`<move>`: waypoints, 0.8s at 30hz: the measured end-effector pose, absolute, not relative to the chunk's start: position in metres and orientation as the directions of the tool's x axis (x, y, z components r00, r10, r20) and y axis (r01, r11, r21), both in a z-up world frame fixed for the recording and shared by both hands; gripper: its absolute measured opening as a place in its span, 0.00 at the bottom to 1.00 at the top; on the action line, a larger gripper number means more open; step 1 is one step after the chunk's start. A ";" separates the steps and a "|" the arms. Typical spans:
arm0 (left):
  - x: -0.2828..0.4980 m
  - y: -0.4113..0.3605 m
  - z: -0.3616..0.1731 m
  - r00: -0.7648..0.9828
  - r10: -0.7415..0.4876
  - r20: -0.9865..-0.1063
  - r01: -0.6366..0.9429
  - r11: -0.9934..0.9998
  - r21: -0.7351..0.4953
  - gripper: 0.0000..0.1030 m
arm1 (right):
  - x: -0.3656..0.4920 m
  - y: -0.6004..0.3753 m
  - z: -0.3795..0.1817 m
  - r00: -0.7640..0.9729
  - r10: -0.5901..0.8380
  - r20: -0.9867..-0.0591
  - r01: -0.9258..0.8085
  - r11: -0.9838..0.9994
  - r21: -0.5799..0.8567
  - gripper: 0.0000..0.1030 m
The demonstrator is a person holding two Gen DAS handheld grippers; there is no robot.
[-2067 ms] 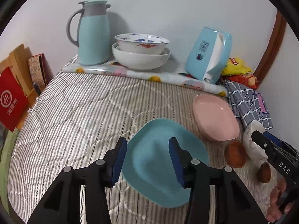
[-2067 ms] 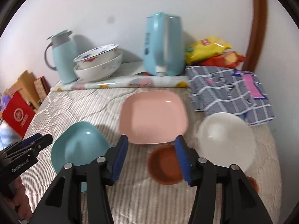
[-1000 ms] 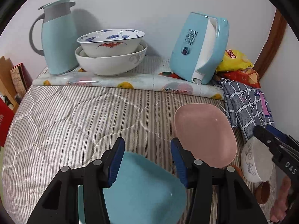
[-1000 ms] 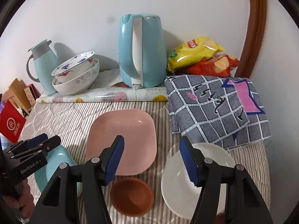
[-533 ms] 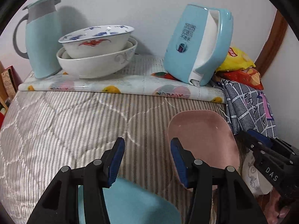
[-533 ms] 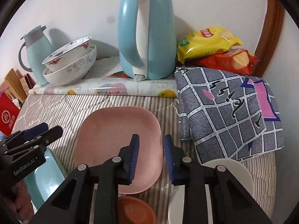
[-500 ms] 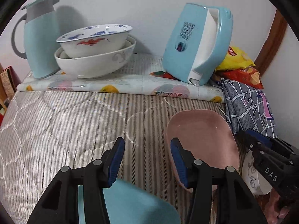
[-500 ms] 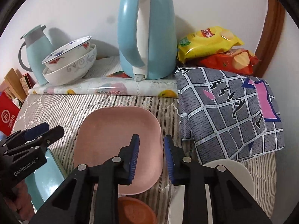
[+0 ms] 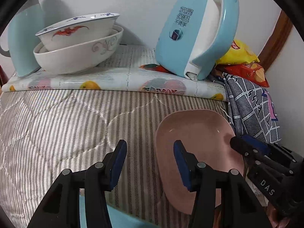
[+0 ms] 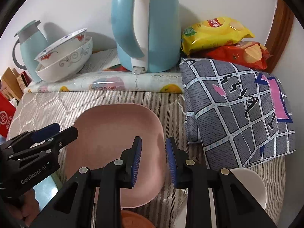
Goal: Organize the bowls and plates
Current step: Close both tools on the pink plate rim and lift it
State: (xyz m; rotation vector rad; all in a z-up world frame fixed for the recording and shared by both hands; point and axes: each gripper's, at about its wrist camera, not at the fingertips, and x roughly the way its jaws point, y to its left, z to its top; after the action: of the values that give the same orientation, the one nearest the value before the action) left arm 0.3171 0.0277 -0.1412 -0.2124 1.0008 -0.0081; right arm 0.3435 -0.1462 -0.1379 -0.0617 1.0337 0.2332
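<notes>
A pink square plate (image 9: pixel 197 148) lies on the striped quilt; it also shows in the right wrist view (image 10: pixel 115 144). My right gripper (image 10: pixel 153 161) is narrowly open, its jaws on either side of the plate's right rim. My left gripper (image 9: pixel 150 161) is open and empty, with its right finger over the plate's left edge. A blue plate (image 9: pixel 121 218) lies under the left gripper; it also shows in the right wrist view (image 10: pixel 45 190). Two stacked white bowls (image 9: pixel 76 43) stand at the back. A white bowl (image 10: pixel 248 186) and a small brown bowl (image 10: pixel 134 220) sit near the right gripper.
A blue kettle (image 10: pixel 146 26), a blue thermos jug (image 10: pixel 30 45) and a fruit-print mat (image 9: pixel 114 79) are at the back by the wall. A checked cloth (image 10: pixel 237 110) and snack bags (image 10: pixel 224 38) lie at the right. Boxes (image 10: pixel 7 98) stand at the left.
Both grippers have moved forward toward the pink plate. My right gripper has narrowed from wide open and now brackets the plate's right rim. The blue plate has slipped below the left gripper.
</notes>
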 end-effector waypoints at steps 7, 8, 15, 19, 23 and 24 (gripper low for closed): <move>0.326 0.014 -0.155 0.522 -0.098 -0.847 -0.059 0.987 -0.151 0.27 | 0.352 -0.144 -0.151 0.451 0.169 -0.877 -0.223 0.972 0.073 0.24; 0.326 0.013 -0.157 0.521 -0.096 -0.848 -0.056 0.988 -0.146 0.19 | 0.352 -0.142 -0.152 0.453 0.156 -0.878 -0.225 0.973 0.057 0.21; 0.325 0.018 -0.158 0.532 -0.102 -0.841 -0.075 0.983 -0.166 0.10 | 0.354 -0.147 -0.154 0.475 0.152 -0.866 -0.201 0.978 0.062 0.04; 0.320 0.019 -0.147 0.549 -0.100 -0.830 -0.071 0.984 -0.165 0.10 | 0.347 -0.152 -0.145 0.496 0.163 -0.853 -0.196 0.978 0.073 0.04; 0.310 0.023 -0.132 0.572 -0.094 -0.815 -0.073 0.984 -0.165 0.10 | 0.339 -0.149 -0.131 0.521 0.165 -0.838 -0.195 0.978 0.071 0.04; 0.308 0.024 -0.128 0.577 -0.097 -0.811 -0.072 0.983 -0.169 0.10 | 0.336 -0.149 -0.127 0.524 0.166 -0.835 -0.196 0.978 0.071 0.04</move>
State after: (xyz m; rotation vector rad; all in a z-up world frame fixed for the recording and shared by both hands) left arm 0.3076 0.0242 -0.1283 -0.1909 0.9577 -0.0150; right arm 0.3359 -0.1489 -0.1266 -0.0327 0.9956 0.2167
